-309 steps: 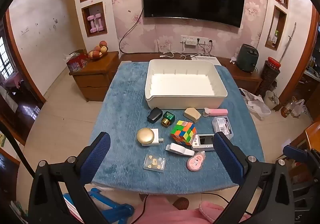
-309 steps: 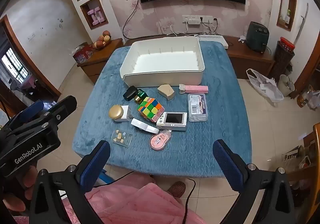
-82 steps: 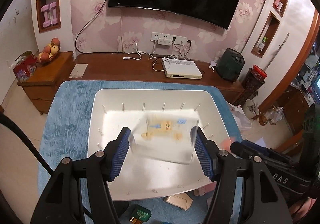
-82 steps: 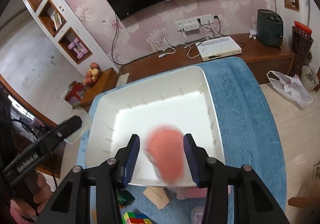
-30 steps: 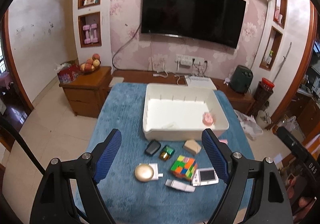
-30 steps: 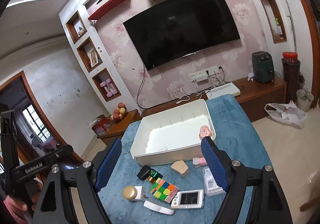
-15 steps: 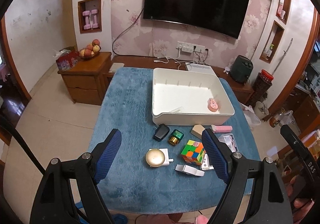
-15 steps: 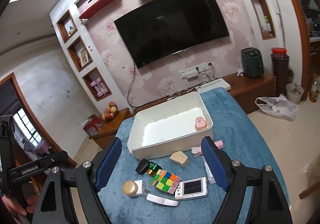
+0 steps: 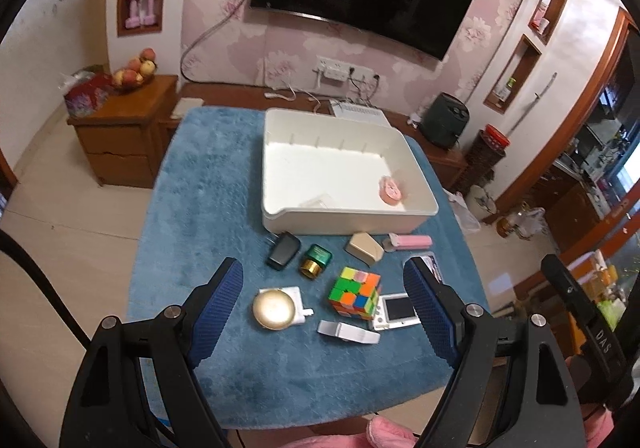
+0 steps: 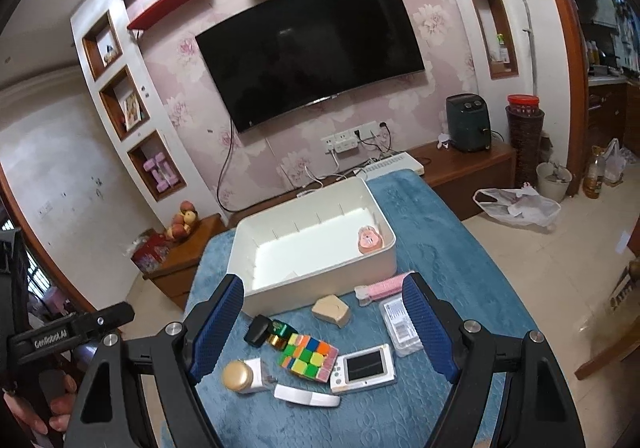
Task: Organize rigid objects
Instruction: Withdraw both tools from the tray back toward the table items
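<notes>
Left wrist view: the bench (image 9: 188, 184), covered by a blue plush cloth, carries a large white rectangular plastic bin (image 9: 348, 218) at its far half. Two items lie inside the bin: a round pink case (image 9: 391, 190) at the right wall and a clear flat plastic box (image 9: 318, 202) near the front wall.

In front of the bin, largest first: a multicoloured puzzle cube (image 9: 354, 290), a white handheld device with a dark screen (image 9: 396, 310), a round gold-lidded compact on a white base (image 9: 276, 310), a white oblong clip (image 9: 348, 332), a black key fob (image 9: 283, 250), a beige wedge-shaped block (image 9: 364, 247), a pink rectangular bar (image 9: 410, 242) and a green-and-gold bottle (image 9: 316, 260).

The left hand-held gripper (image 9: 323, 306) is spread wide and empty, held above the cube and compact. In the right wrist view, the right hand-held gripper (image 10: 323, 324) is likewise spread and empty, above the same group.

Judged step: selecting the next item. The next move calls for lowering one hand-held gripper over a single object, closing on its parallel faces, then carrying it over the bin wall.
</notes>
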Motion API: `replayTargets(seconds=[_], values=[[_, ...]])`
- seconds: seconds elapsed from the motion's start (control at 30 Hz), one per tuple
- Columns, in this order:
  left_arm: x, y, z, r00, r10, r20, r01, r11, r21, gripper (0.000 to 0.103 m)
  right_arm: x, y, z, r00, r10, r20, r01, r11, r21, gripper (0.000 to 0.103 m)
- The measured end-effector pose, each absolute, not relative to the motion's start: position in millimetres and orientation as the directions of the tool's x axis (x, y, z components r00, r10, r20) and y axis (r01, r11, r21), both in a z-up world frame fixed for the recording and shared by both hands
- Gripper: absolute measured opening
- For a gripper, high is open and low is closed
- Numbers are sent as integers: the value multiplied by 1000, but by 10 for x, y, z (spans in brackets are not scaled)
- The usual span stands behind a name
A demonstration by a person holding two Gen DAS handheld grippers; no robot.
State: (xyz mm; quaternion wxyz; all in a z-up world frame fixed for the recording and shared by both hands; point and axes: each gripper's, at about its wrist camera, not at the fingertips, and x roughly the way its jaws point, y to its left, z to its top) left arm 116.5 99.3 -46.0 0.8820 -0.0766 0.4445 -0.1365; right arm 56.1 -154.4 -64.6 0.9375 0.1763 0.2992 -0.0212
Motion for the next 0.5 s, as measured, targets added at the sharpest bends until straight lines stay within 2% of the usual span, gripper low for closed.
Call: replayTargets(seconds=[0.23,0.5], values=[[1202,891,-651,471,-344,-812,183,939,-292,85,521,-1499,-708,780,62,-622,148,948,281,82],[1154,721,-842,391,-308,-867,146,951,-272,85,619,-1612,-855,721,104,-685,127,952,279,82]])
